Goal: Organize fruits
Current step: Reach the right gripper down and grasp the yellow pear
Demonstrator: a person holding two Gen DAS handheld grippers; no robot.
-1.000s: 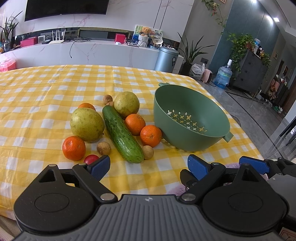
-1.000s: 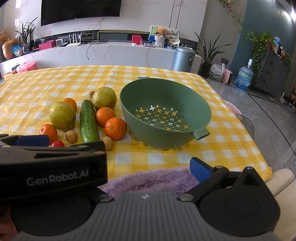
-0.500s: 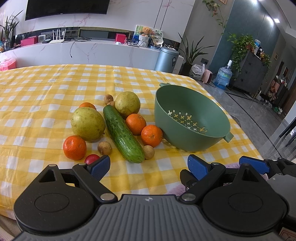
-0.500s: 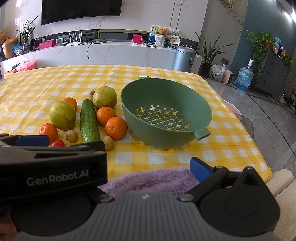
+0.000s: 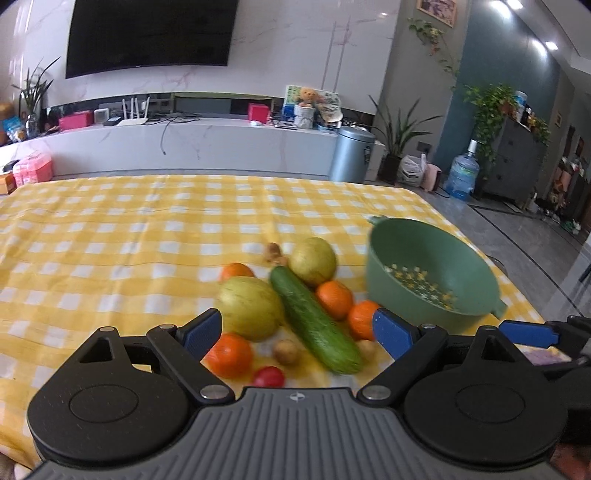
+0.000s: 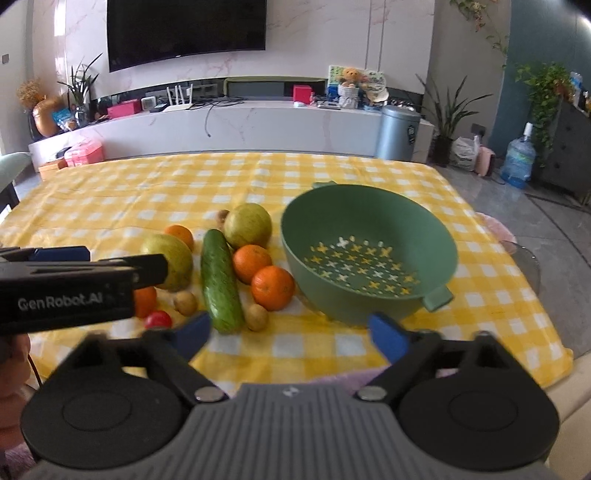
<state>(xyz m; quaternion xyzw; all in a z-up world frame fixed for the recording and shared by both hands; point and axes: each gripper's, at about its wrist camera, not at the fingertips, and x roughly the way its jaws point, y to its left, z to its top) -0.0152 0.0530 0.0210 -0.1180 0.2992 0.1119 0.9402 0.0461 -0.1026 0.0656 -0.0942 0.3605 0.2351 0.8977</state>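
Lying on the yellow-checked counter (image 6: 110, 199), the cucumber (image 6: 221, 280) sits among oranges (image 6: 272, 288) and pears (image 6: 248, 225), just left of the green colander (image 6: 369, 258). Left gripper (image 5: 297, 332) and right gripper (image 6: 290, 334) hover nearby, both spread wide and holding nothing.

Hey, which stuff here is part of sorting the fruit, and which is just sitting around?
For the job: oranges, pears, cucumber, small brown fruits, red tomato, green colander, empty; left gripper and right gripper, both open.

Just around: trash can, water jug, TV, teddy bear.
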